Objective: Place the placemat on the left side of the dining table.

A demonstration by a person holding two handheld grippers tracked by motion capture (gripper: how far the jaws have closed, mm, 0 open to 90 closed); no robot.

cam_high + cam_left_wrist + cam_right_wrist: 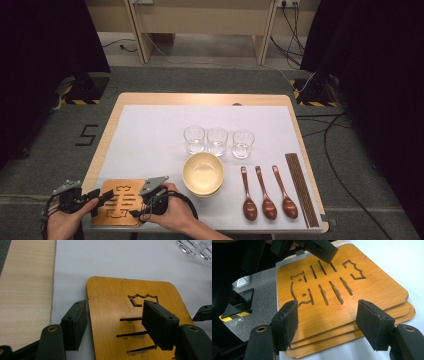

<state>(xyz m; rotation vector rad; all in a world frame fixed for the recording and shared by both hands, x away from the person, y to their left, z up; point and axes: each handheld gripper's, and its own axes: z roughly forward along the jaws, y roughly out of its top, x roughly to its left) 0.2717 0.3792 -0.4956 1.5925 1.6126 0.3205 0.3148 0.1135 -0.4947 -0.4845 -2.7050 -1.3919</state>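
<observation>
A stack of three bamboo trivets (121,201) with cut-out slots lies at the near left corner of the white mat (150,135). My left gripper (102,196) is open at the stack's left edge. In the left gripper view (113,307), one jaw hangs beside the top trivet (112,292) and the other above it. My right gripper (141,202) is open at the stack's right side. In the right gripper view (327,305), its jaws hover over the near edge of the trivets (372,287), with the left gripper (300,250) across the stack.
Three clear glasses (217,141) stand in a row mid-table. In front of them sit stacked cream bowls (203,172). Three brown wooden spoons (267,197) and dark chopsticks (301,190) lie to the right. The table's front edge runs right behind the trivets.
</observation>
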